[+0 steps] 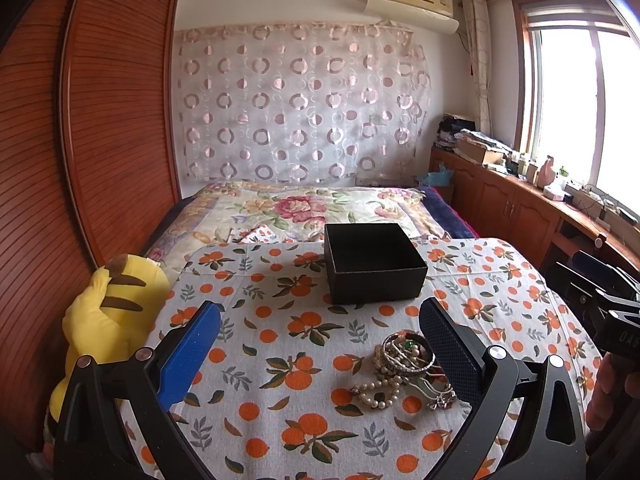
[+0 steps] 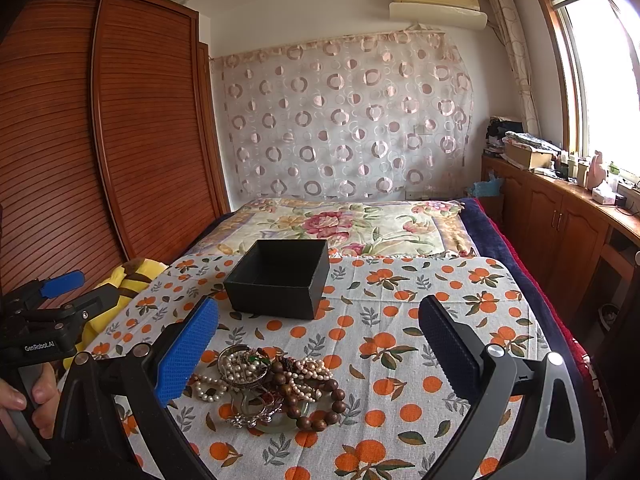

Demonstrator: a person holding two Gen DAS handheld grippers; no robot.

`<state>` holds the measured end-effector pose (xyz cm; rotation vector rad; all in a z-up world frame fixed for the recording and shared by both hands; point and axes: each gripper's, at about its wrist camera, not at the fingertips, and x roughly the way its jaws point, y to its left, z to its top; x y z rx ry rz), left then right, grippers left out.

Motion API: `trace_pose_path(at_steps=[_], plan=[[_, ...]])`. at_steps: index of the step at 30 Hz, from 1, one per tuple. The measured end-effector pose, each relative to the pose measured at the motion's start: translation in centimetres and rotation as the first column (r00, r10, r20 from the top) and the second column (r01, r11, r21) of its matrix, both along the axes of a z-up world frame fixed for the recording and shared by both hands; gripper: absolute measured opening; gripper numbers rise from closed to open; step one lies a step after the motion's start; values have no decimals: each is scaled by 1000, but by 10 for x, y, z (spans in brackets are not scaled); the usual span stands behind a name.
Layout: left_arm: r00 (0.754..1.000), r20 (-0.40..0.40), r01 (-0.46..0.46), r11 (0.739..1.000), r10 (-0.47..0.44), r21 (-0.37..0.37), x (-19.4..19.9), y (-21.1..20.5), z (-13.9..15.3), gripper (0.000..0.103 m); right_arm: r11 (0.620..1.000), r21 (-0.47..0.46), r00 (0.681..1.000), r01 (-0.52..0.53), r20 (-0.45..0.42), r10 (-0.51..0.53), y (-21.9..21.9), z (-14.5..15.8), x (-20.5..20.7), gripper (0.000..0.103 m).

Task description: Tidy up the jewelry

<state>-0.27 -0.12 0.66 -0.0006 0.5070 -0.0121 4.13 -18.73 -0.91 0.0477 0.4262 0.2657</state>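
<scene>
Left wrist view first: the left gripper (image 1: 320, 340) hangs over the cloth with its blue-padded fingers (image 1: 188, 354) spread wide and nothing between them. Its right finger stands just beside the jewelry pile (image 1: 408, 372), partly covering the pile's right edge; whether it touches cannot be told. The pile lies on the orange-print tablecloth (image 1: 280, 420): a silver bangle on top, a pearl strand trailing toward the camera. Farther back on the same cloth sits an open black box (image 1: 374, 268), upright and well apart from the pile. At the cloth's left edge leans a yellow plush toy (image 1: 116, 312). At the far right edge part of the other tool and a hand (image 1: 612, 392) show.

Right wrist view: the right gripper (image 2: 320, 340) is likewise wide apart and empty. The jewelry pile (image 2: 272, 388) lies between its fingers, nearer the left blue pad (image 2: 186, 352); here pearls, a bangle and a string of brown wooden beads (image 2: 324, 408) show, heaped and tangled. The black box (image 2: 280, 278) stands beyond the pile, its inside dark and hard to read. At the left a hand (image 2: 36, 400) grips the handle of the left gripper (image 2: 60, 284). Behind the cloth runs a floral bedspread (image 2: 352, 228), then a curtain with ring patterns (image 2: 344, 120), a slatted wooden wardrobe (image 2: 120, 128) on the left.
</scene>
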Motion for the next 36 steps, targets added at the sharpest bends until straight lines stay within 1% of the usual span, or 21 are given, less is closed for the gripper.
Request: trace_pose_path(at_steps=[19, 26, 27, 31, 34, 36], plan=[[1000, 5, 0, 1000, 0, -6, -1, 1, 0, 97, 1000, -1, 1000, -3, 3, 3, 5, 7, -3, 101], [1000, -4, 0, 1000, 0, -7, 7, -6, 8, 97, 1000, 0, 1000, -4, 1, 4, 7, 10, -4, 101], [1000, -6, 0, 1000, 0, -7, 8, -7, 7, 97, 1000, -1, 1000, -7, 3, 7, 10, 14, -6, 101], [1000, -19, 0, 1000, 0, -10, 16, -11, 4, 97, 1000, -2, 1000, -7, -4, 7, 11, 13, -5, 101], [999, -33, 2, 1000, -2, -13, 26, -15, -2, 97, 1000, -2, 1000, -8, -13, 8, 6, 6, -3, 101], [999, -36, 3, 1000, -4, -15, 24, -13, -9, 97, 1000, -5, 1000, -6, -21, 6, 5, 1, -1, 101]])
